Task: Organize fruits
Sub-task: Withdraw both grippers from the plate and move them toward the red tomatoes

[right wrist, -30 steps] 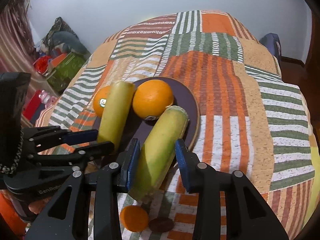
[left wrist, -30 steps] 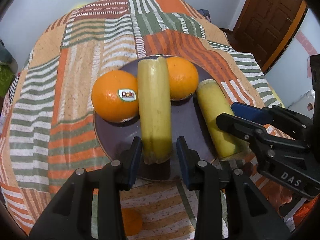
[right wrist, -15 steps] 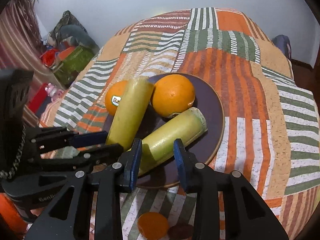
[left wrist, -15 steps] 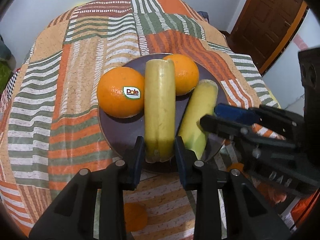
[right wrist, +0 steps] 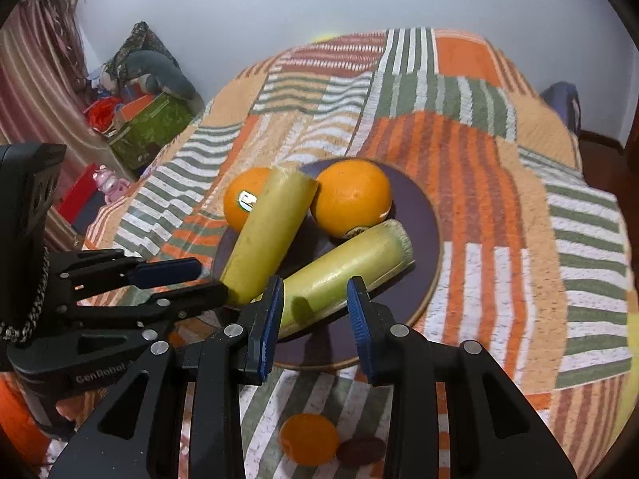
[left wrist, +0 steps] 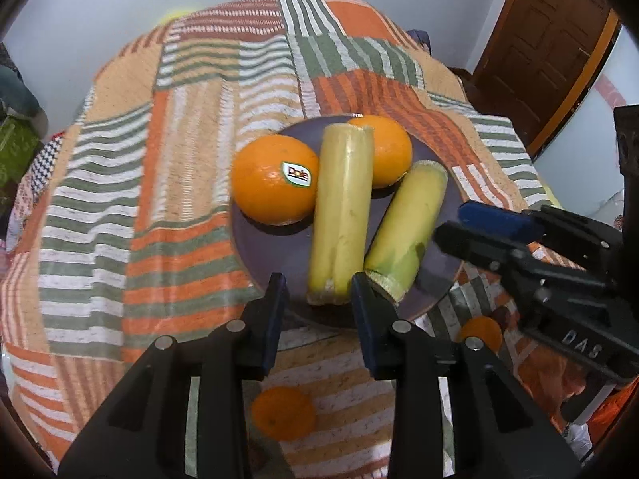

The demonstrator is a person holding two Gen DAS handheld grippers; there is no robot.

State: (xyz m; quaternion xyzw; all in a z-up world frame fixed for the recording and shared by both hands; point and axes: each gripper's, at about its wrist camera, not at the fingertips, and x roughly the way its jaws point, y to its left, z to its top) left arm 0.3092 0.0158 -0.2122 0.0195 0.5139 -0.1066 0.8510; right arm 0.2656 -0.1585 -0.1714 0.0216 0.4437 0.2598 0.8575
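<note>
Dark plate (left wrist: 259,247) on the striped-cloth worktop (left wrist: 120,199), holding two oranges (left wrist: 275,183) and two banana pieces (left wrist: 341,215) side by side, apparently grouped by kind; left claw (left wrist: 317,307) and right claw (right wrist: 313,311) both open, empty, at the near rim.

A striped patchwork cloth (right wrist: 479,167) in orange, green and white covers the table, with a brown wooden door (left wrist: 547,40) beyond its far right corner and a green box (right wrist: 153,127) among clutter to its left.
</note>
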